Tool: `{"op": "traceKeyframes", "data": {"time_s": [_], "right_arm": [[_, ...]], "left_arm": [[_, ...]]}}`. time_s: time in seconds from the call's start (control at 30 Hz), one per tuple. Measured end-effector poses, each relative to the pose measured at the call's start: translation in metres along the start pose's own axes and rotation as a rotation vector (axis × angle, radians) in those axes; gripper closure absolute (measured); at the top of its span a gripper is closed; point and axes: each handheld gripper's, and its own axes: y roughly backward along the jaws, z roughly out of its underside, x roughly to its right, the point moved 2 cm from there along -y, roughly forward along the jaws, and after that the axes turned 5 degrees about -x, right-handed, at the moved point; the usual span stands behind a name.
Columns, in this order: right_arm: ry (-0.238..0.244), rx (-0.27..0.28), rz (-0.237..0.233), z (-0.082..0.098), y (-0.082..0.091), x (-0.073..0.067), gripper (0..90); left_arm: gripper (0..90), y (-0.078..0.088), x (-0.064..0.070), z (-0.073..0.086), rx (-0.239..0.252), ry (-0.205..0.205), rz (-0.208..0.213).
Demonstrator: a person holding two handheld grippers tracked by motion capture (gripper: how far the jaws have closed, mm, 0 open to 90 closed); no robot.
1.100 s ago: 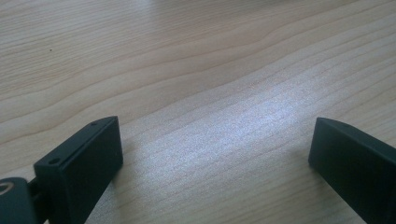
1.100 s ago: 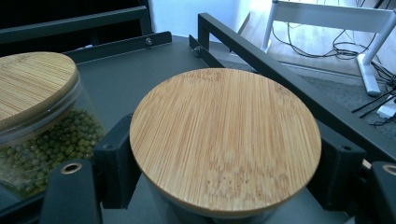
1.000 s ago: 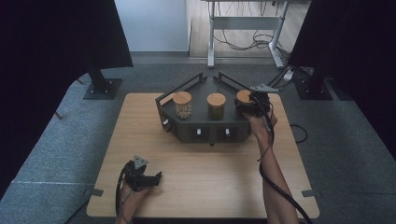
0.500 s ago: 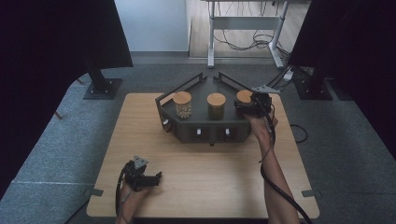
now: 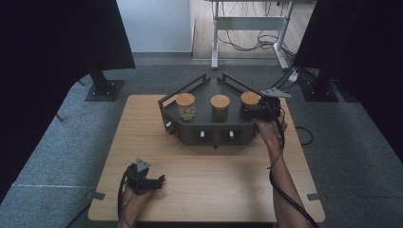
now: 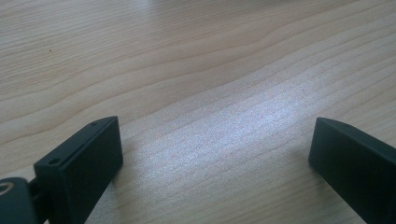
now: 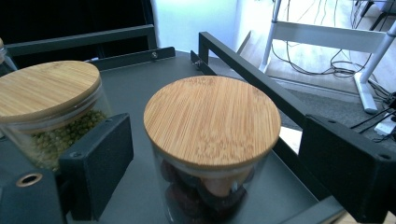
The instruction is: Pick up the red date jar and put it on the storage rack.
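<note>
Three glass jars with bamboo lids stand in a black angular tray (image 5: 214, 135) at the back of the wooden table. My right gripper (image 5: 252, 111) reaches in from the right around the rightmost jar (image 5: 250, 99). In the right gripper view this jar (image 7: 212, 121) holds dark reddish pieces and stands between the jaws of the right gripper (image 7: 219, 154). The jaws have just been closing a little, with a gap left on each side. The middle jar (image 7: 46, 93) holds green peas. My left gripper (image 5: 159, 180) rests open on the table near the front left, with bare wood between the jaws of the left gripper (image 6: 215, 149).
The tray's raised black rail (image 7: 243, 70) runs close behind and right of the rightmost jar. The left jar (image 5: 186, 107) holds pale pieces. Black stands (image 5: 102, 88) and a white desk frame with cables (image 5: 247, 42) stand on the grey carpet beyond the table (image 5: 214, 190).
</note>
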Motion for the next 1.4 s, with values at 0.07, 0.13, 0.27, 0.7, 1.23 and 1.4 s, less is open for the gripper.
{"op": "traceKeyframes", "data": {"time_s": [0.07,0.13,0.27,0.7,1.23,1.4], "right_arm": [[0.005,0.003,0.004,0.001,0.003,0.001,9.8],[0.004,0.006,0.006,0.003,0.005,0.001,10.0],[0.007,0.010,0.012,0.007,0.012,0.002,10.4],[0.031,0.006,0.008,0.016,0.029,0.000,10.7],[0.042,0.005,-0.006,0.028,0.051,-0.005,10.8],[0.045,-0.001,-0.008,0.033,0.057,-0.006,10.9]], "left_arm": [[2.5,0.000,0.000,0.000,0.000,0.000,0.000],[2.5,0.000,0.000,0.000,0.000,0.000,0.000],[2.5,0.000,0.000,0.000,0.000,-0.002,-0.001],[2.5,0.000,0.000,0.000,0.003,0.002,-0.002],[2.5,0.000,0.001,0.000,0.003,0.003,-0.003],[2.5,0.000,0.001,0.000,0.003,0.004,-0.003]]}}
